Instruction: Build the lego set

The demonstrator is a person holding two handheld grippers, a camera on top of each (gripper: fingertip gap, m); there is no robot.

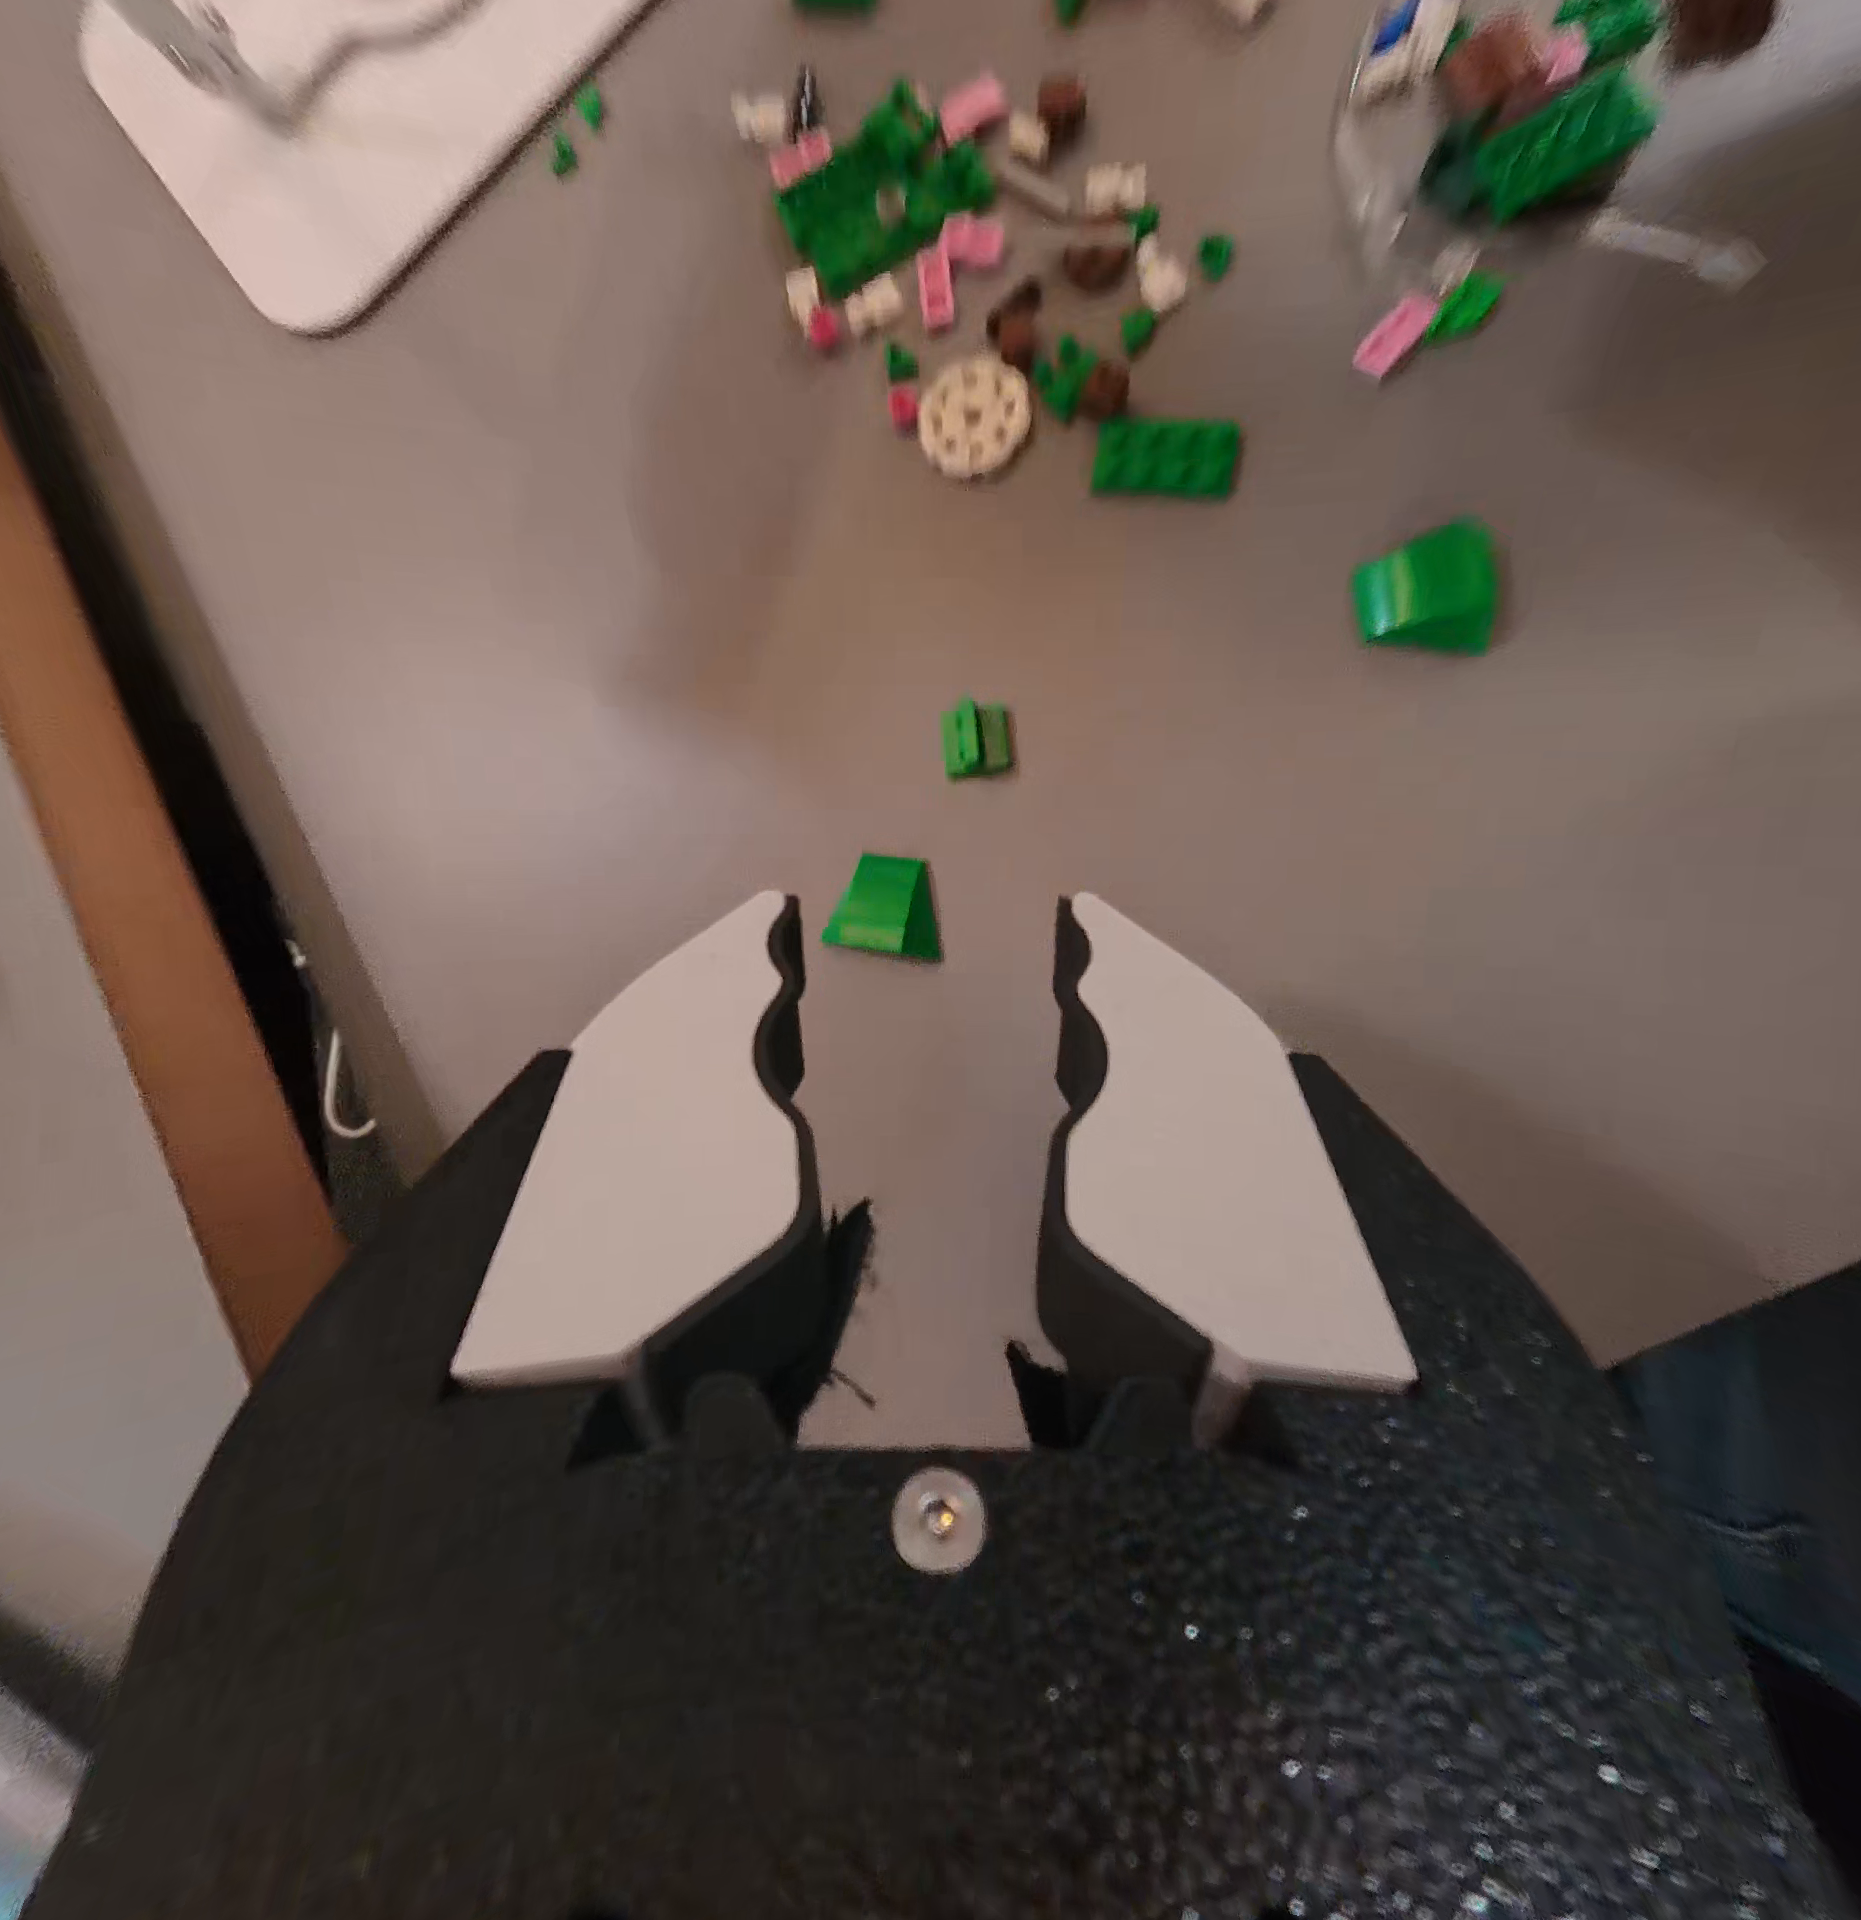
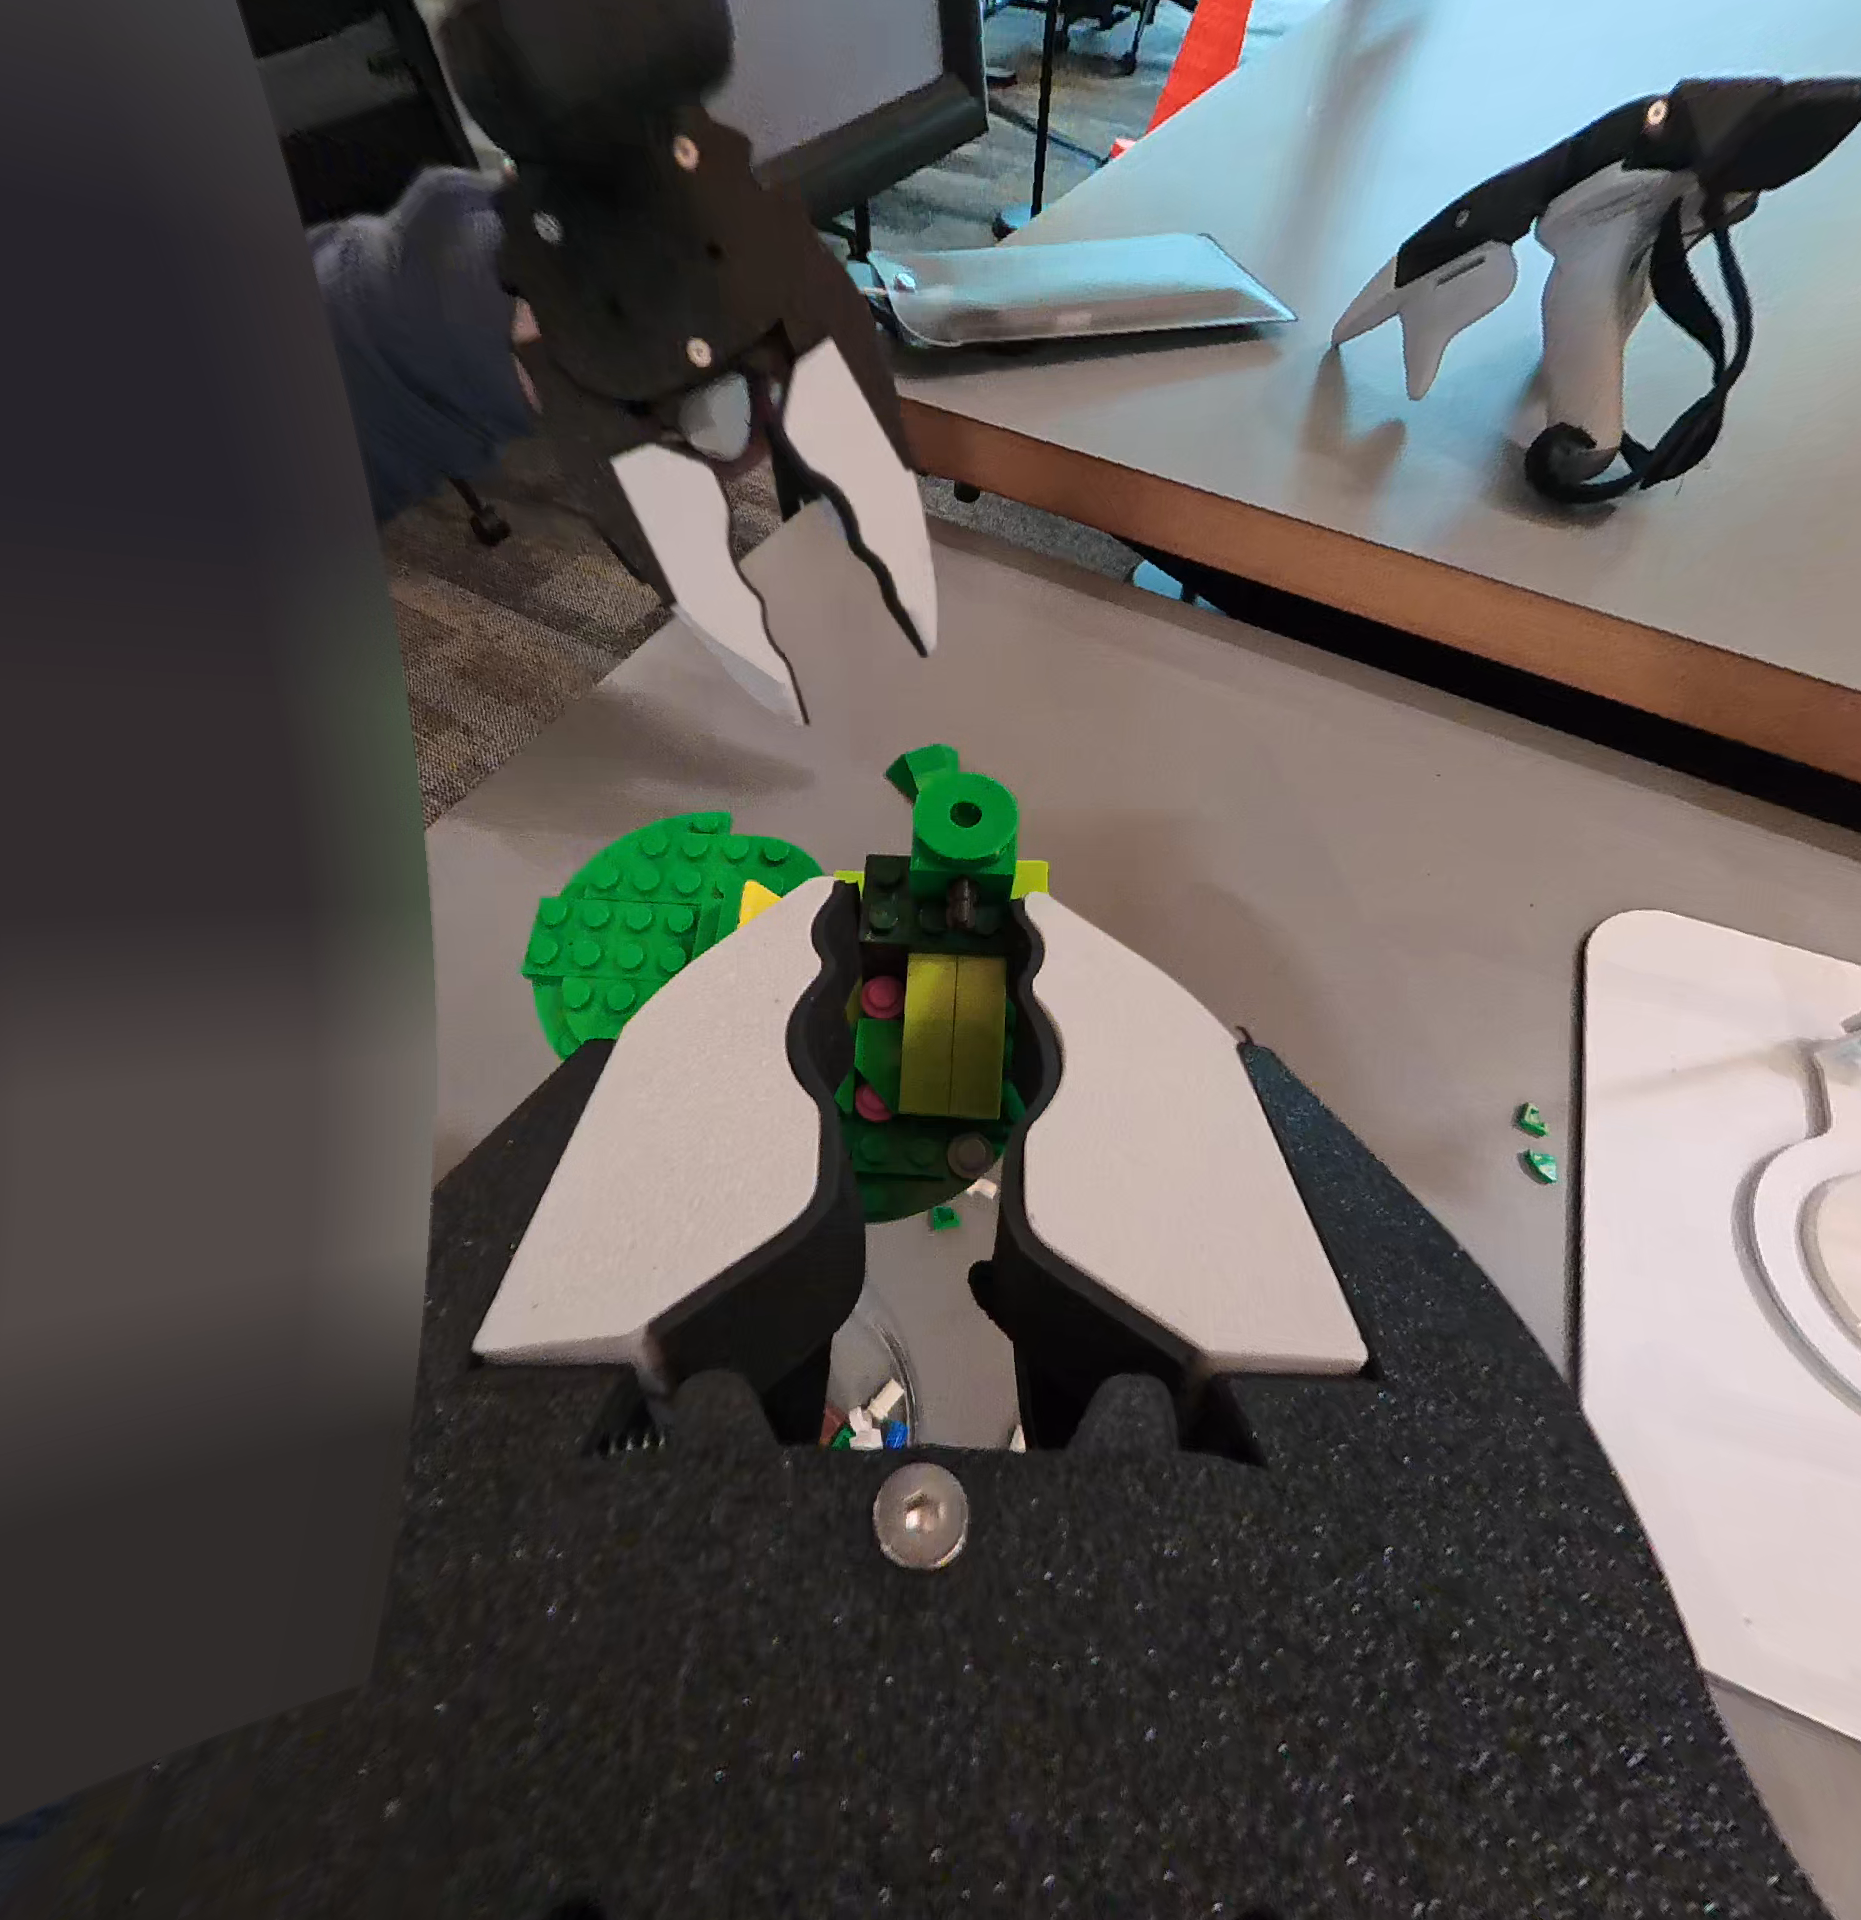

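Observation:
My right gripper [image 2: 931,904] is shut on a partly built lego model [image 2: 952,1049] of dark green, yellow-green and pink bricks with a green round piece on top. The model sits on a round green studded plate [image 2: 635,925]. My left gripper [image 1: 928,914] is open and empty, low over the grey table. A green slope brick [image 1: 884,904] lies just ahead of its left fingertip, and a small green piece [image 1: 976,740] lies farther ahead. The left gripper also shows in the right wrist view [image 2: 861,681], open, above and beyond the model. The model appears blurred in the left wrist view [image 1: 1528,145].
A heap of loose green, pink, white and brown bricks [image 1: 957,239] lies farther ahead, with a white round plate [image 1: 975,418], a green flat plate [image 1: 1165,457] and a green wedge [image 1: 1425,587]. A white board [image 2: 1736,1299] lies at the right. A spare gripper [image 2: 1591,301] stands on the neighbouring table.

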